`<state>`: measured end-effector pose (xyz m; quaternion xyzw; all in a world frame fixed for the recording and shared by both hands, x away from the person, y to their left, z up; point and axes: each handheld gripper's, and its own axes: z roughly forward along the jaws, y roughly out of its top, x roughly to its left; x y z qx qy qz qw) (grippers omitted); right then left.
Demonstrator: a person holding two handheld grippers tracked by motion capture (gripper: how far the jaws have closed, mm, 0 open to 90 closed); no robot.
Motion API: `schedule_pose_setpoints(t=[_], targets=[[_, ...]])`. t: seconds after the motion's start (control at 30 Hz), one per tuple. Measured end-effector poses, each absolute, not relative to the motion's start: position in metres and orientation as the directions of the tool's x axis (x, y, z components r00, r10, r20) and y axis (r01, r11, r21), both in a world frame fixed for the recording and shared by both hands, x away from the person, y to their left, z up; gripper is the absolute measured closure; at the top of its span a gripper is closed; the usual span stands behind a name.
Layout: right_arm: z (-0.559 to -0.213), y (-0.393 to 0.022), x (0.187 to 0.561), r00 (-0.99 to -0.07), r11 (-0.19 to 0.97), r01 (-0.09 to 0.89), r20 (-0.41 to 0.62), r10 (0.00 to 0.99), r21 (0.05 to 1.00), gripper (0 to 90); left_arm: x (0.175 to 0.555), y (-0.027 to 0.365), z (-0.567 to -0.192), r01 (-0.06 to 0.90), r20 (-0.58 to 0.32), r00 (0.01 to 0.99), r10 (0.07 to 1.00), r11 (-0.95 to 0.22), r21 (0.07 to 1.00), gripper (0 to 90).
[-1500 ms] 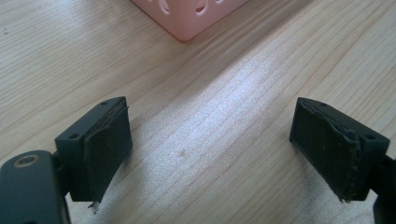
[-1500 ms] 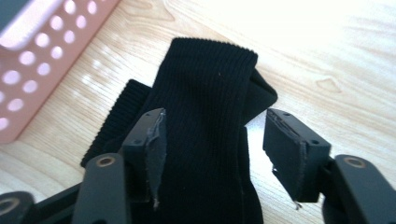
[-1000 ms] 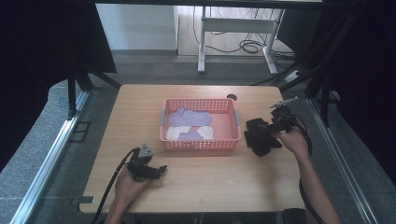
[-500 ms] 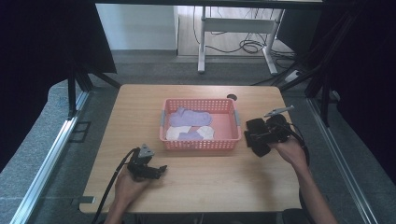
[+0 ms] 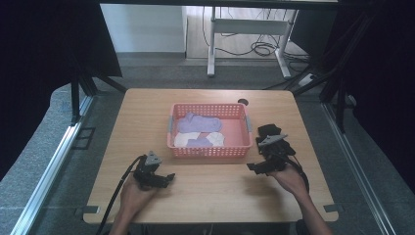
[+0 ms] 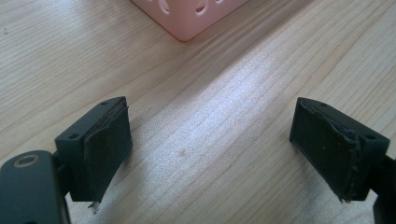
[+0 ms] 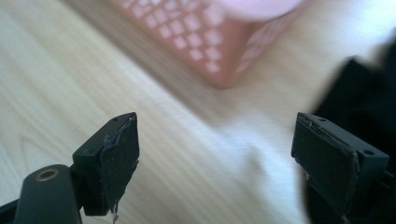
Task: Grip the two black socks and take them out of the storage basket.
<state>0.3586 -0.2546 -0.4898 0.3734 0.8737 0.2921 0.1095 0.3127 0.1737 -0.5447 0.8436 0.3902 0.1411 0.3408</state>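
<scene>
Right tool (image 5: 255,168) hangs low over the pale wooden counter (image 5: 210,191), just off the near right corner of the pink perforated plastic basket (image 5: 210,151); its jaws have just been opening and stand wide apart with nothing between them, the wood grain showing through the gap in the right gripper view. A black crumpled cloth (image 5: 270,131) lies on the counter beside the basket's right wall, touching or nearly touching the tool's far side. Left tool (image 5: 164,178) rests near the counter's front edge, left of the basket's near corner, jaws likewise spread and empty. Inside the basket lie a lilac cloth (image 5: 198,122) and a white cloth (image 5: 185,139).
</scene>
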Motion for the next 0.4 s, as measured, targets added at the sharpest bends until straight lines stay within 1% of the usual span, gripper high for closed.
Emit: schedule_pose_setpoints(t=[0.03, 0.17, 0.2, 0.23, 0.27, 0.4], targets=[[-0.5, -0.249, 0.355, -0.71, 0.562, 0.58, 0.027, 0.704, 0.59, 15.6, 0.313, 0.174, -0.545, 0.563, -0.029, 0.654, 0.756, -0.461, 0.686, 12.5], [-0.511, -0.243, 0.351, -0.725, 0.578, 0.569, 0.024, 0.689, 0.584, 15.4, 0.313, 0.174, -0.545, 0.563, -0.029, 0.655, 0.755, -0.461, 0.686, 12.5], [-0.52, -0.239, 0.349, -0.738, 0.609, 0.561, 0.005, 0.675, 0.56, 15.0, 0.313, 0.174, -0.545, 0.562, -0.028, 0.655, 0.755, -0.463, 0.685, 12.5], [-0.522, -0.238, 0.349, -0.743, 0.623, 0.554, -0.008, 0.669, 0.551, 14.8, 0.313, 0.174, -0.545, 0.562, -0.028, 0.656, 0.754, -0.463, 0.685, 12.5], [-0.525, -0.237, 0.348, -0.745, 0.629, 0.555, -0.01, 0.666, 0.545, 11.6, 0.313, 0.174, -0.545, 0.561, -0.027, 0.657, 0.753, -0.464, 0.685, 12.5], [-0.526, -0.236, 0.347, -0.746, 0.622, 0.552, -0.003, 0.665, 0.556, 13.9, 0.313, 0.174, -0.545, 0.56, -0.027, 0.658, 0.753, -0.465, 0.685, 12.4]])
